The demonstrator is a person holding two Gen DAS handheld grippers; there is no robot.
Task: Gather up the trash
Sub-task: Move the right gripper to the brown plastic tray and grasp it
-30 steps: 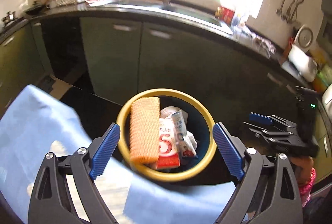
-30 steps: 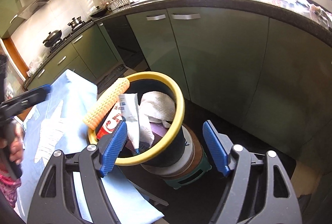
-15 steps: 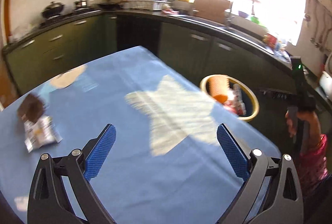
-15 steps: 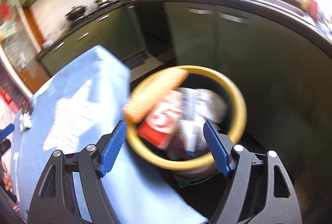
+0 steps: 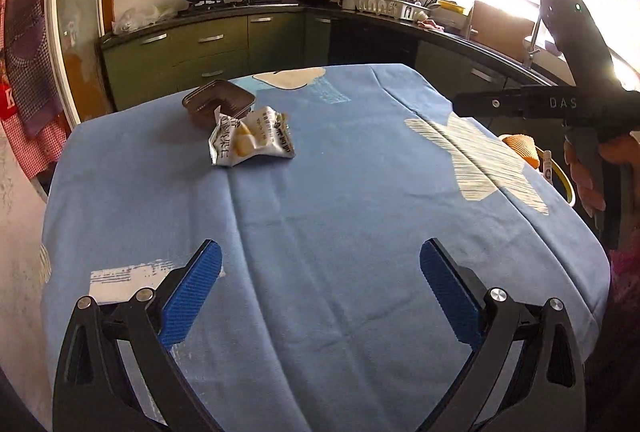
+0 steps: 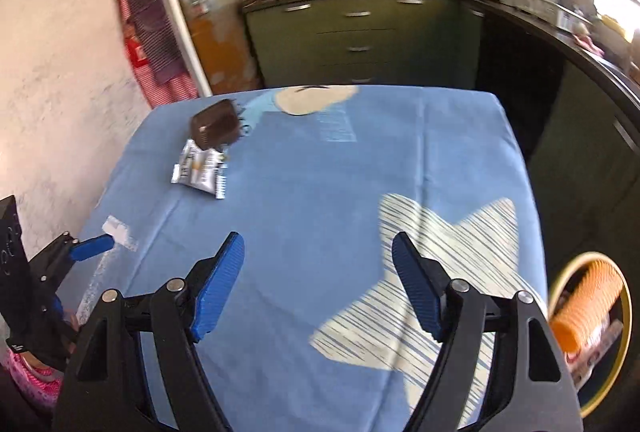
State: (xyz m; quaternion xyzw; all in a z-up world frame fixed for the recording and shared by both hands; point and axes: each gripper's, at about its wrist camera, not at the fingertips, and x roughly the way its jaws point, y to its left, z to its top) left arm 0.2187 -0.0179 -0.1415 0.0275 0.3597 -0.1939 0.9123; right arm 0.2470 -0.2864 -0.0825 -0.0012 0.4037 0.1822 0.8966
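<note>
A crumpled silver snack wrapper [image 5: 251,139] and a dark brown plastic tray [image 5: 218,103] lie together at the far left of the blue tablecloth [image 5: 340,216]; both also show in the right wrist view, the wrapper [image 6: 199,170] and the tray [image 6: 216,124]. My left gripper [image 5: 320,288] is open and empty over the near table edge. My right gripper [image 6: 318,278] is open and empty above the table. The yellow-rimmed trash bin [image 6: 592,312], holding an orange corrugated piece and packets, stands beside the table at the right; its rim peeks in the left wrist view [image 5: 560,176].
Green kitchen cabinets [image 5: 208,48] with a stove and pots run along the back and right walls. A plaster wall [image 6: 60,72] borders the table's left side. The right gripper's body [image 5: 576,100] shows at the right of the left wrist view.
Both grippers have swung away from the trash bin toward the table. The wrapper and brown tray now lie ahead of them; the bin has slid to the right edge of both views.
</note>
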